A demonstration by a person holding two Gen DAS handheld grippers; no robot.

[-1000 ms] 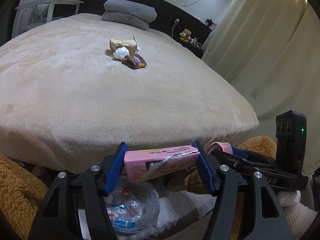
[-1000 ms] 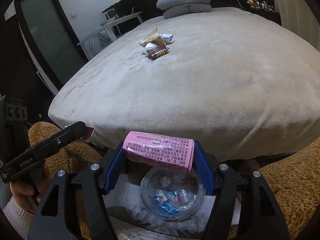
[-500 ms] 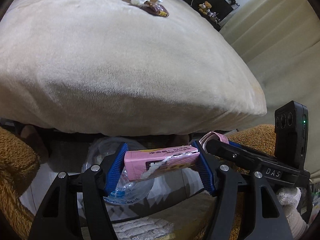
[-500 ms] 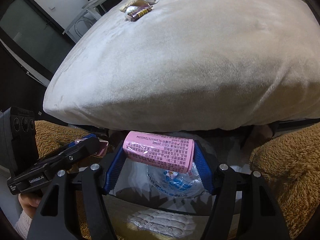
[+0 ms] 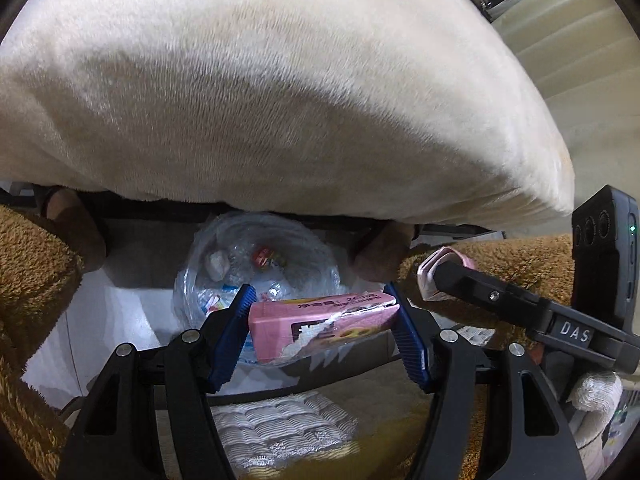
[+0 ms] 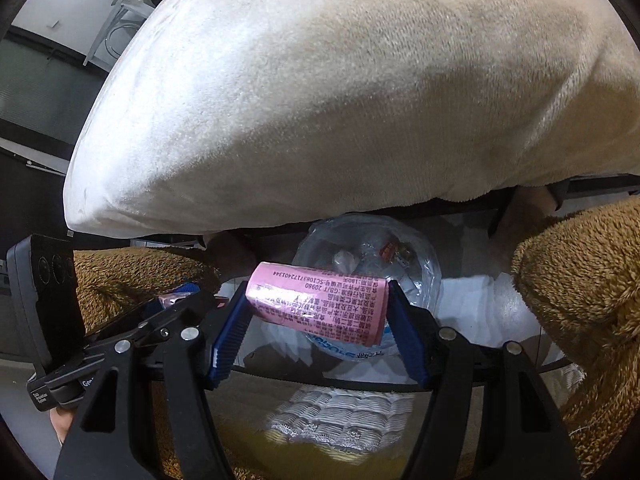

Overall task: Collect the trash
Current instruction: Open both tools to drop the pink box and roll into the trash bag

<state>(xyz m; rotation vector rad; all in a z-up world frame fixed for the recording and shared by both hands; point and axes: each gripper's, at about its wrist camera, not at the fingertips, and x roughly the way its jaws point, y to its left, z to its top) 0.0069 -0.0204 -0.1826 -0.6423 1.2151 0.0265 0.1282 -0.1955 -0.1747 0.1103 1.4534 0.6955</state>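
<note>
Left tool (image 5: 322, 334) pinching a torn pink carton (image 5: 320, 326) end to end, hovering above the clear-lined trash bin (image 5: 256, 256) at the foot of the bed (image 5: 280, 100). Right tool (image 6: 316, 320) clamping a pink printed wrapper (image 6: 320, 304), possibly the same packaging, over that bin (image 6: 416, 256). Small scraps inside.

The left gripper (image 5: 322, 322) clamps a torn pink box (image 5: 320, 326) above the lined bin (image 5: 200, 256).
</note>
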